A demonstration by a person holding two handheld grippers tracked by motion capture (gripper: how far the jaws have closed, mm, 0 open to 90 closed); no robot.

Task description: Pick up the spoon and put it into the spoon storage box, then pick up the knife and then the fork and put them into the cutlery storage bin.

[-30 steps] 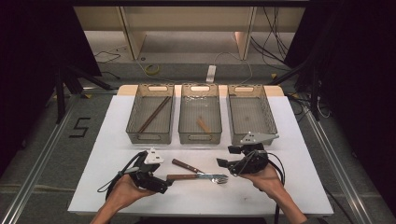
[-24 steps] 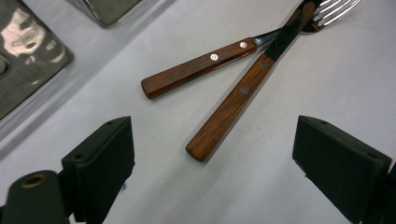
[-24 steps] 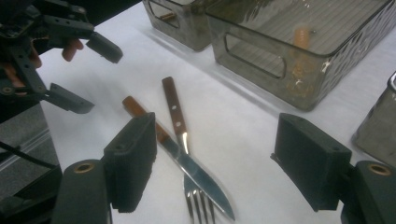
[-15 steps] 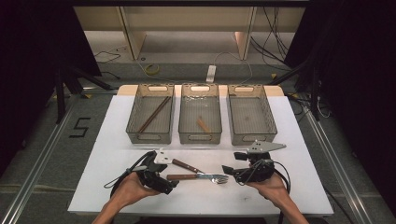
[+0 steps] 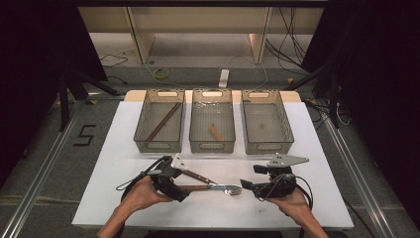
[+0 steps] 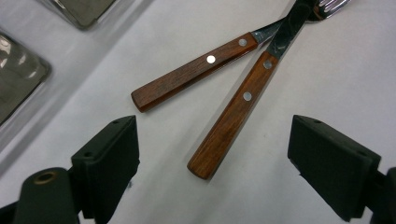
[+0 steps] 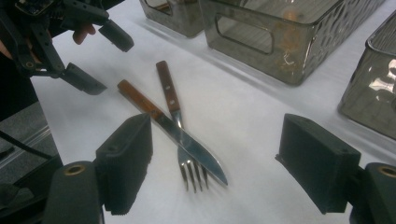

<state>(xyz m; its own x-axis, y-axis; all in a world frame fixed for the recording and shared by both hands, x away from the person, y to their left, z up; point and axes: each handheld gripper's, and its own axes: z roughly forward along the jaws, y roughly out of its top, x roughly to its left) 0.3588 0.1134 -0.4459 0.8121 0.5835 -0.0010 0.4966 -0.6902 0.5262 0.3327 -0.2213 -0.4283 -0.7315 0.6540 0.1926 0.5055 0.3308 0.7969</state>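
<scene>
A knife (image 5: pixel 198 188) and a fork (image 5: pixel 197 175), both with wooden handles, lie crossed on the white table (image 5: pixel 124 198), the knife blade (image 7: pixel 196 154) over the fork (image 7: pixel 170 95). My left gripper (image 5: pixel 177 183) is open, its jaws wide on either side of the knife handle (image 6: pixel 233 116) without touching it; the fork handle (image 6: pixel 191 72) lies just beyond. My right gripper (image 5: pixel 246 187) faces the blade tip and the tines (image 7: pixel 191 177). It is open, its jaws have just been opening, and its pads touch nothing. The left gripper (image 7: pixel 100 56) also appears at the upper left of the right gripper view.
Three grey trays stand in a row behind the cutlery. The left tray (image 5: pixel 141 131) holds long brown sticks (image 5: pixel 163 120), the middle tray (image 5: pixel 194 134) a short brown piece (image 5: pixel 215 132), and the right tray (image 5: pixel 285 126) looks almost bare. Dark floor and cables surround the table.
My left gripper has slid right, up to the handle ends. The right gripper has come down and back toward the near edge, level with the blade tip. Knife and fork have not moved.
</scene>
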